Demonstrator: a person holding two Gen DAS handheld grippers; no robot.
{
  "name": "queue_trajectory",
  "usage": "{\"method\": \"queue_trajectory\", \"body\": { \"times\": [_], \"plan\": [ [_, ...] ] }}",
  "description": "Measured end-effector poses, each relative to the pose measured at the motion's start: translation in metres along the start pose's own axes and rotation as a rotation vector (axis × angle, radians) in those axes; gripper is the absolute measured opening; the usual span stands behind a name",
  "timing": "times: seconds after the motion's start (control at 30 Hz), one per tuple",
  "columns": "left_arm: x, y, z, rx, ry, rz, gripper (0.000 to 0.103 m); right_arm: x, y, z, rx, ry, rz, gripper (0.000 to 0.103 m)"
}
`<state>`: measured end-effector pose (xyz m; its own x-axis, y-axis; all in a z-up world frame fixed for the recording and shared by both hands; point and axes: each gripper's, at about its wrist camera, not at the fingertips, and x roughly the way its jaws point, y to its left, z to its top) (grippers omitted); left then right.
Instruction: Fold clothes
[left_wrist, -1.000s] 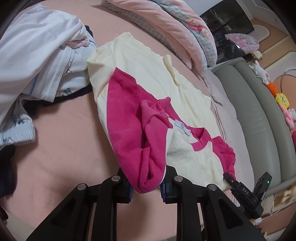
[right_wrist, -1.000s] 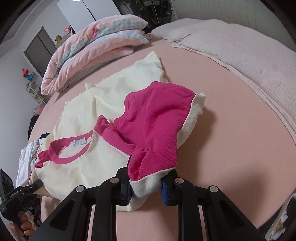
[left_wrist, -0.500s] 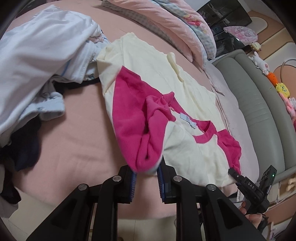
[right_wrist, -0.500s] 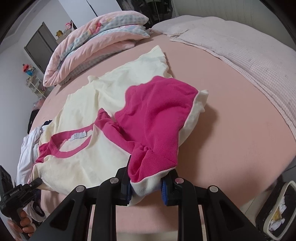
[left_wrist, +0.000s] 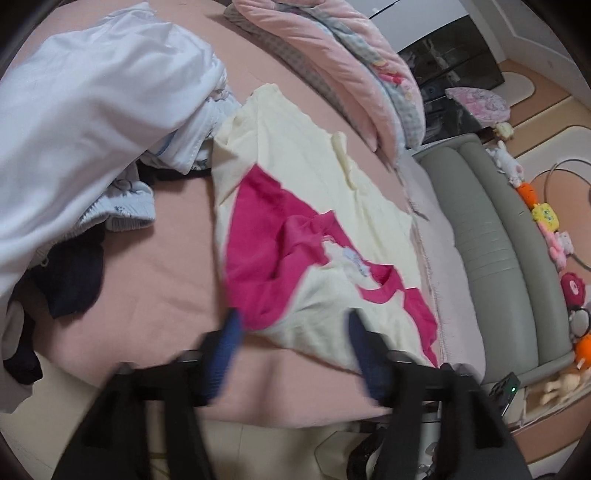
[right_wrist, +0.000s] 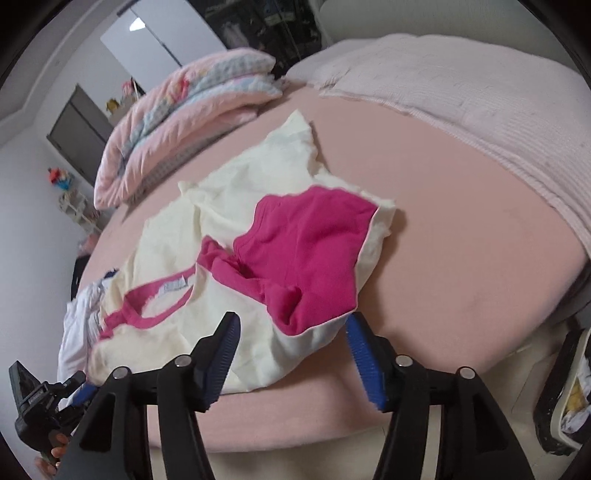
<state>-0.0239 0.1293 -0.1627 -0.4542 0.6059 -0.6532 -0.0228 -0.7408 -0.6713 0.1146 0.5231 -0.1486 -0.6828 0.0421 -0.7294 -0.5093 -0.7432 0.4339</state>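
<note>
A cream shirt with pink sleeves and collar (left_wrist: 314, 206) lies flat on the pink bed (left_wrist: 147, 295), both sleeves folded in over its body. In the left wrist view my left gripper (left_wrist: 293, 332) is at the shirt's near edge; its jaws are opening and stand apart, with the pink sleeve end and cream hem between them but not pressed. In the right wrist view the shirt (right_wrist: 229, 206) lies the same way. My right gripper (right_wrist: 291, 339) is also opening, its blue pads (right_wrist: 364, 354) clear of the pink sleeve cuff that lies between them.
A pile of white and dark clothes (left_wrist: 92, 110) sits left of the shirt. A folded pink quilt (right_wrist: 184, 110) lies at the far side. A pale pink blanket (right_wrist: 461, 92) covers the bed's right part. A grey padded rail (left_wrist: 498, 240) with plush toys runs alongside.
Both grippers were shut on the pink sleeve ends; now both have spread and let them go onto the shirt. Both have drawn back toward the bed's near edge.
</note>
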Motion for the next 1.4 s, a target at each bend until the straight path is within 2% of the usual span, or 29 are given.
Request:
{"method": "queue_trajectory", "body": {
  "times": [0.23, 0.4, 0.53, 0.7, 0.8, 0.97, 1.03, 1.2, 1.4],
  "plan": [
    [0.007, 0.010, -0.006, -0.083, 0.039, -0.040, 0.069, -0.007, 0.001, -0.011, 0.006, 0.014, 0.043, 0.065],
    [0.010, 0.016, -0.018, -0.105, 0.071, -0.066, 0.069, 0.008, -0.004, -0.019, 0.043, 0.072, 0.072, 0.065],
    [0.020, 0.022, -0.025, -0.137, 0.095, -0.076, 0.069, 0.019, -0.009, -0.025, 0.080, 0.102, 0.133, 0.065],
    [0.033, 0.034, -0.033, -0.211, 0.117, -0.103, 0.070, 0.035, -0.006, -0.029, 0.096, 0.136, 0.179, 0.066],
    [0.034, 0.037, -0.036, -0.226, 0.096, -0.128, 0.070, 0.041, -0.007, -0.030, 0.112, 0.145, 0.190, 0.066],
    [0.035, 0.040, -0.041, -0.236, 0.028, -0.229, 0.070, 0.047, -0.008, -0.030, 0.141, 0.118, 0.253, 0.072],
    [0.040, 0.040, -0.043, -0.244, 0.025, -0.268, 0.075, 0.052, -0.011, -0.028, 0.175, 0.109, 0.287, 0.074],
    [0.046, 0.035, -0.043, -0.232, 0.002, -0.279, 0.076, 0.064, -0.023, -0.023, 0.310, 0.099, 0.382, 0.077],
    [0.053, 0.031, -0.038, -0.233, -0.020, -0.257, 0.076, 0.075, -0.024, -0.014, 0.334, 0.111, 0.396, 0.077]
  ]
}}
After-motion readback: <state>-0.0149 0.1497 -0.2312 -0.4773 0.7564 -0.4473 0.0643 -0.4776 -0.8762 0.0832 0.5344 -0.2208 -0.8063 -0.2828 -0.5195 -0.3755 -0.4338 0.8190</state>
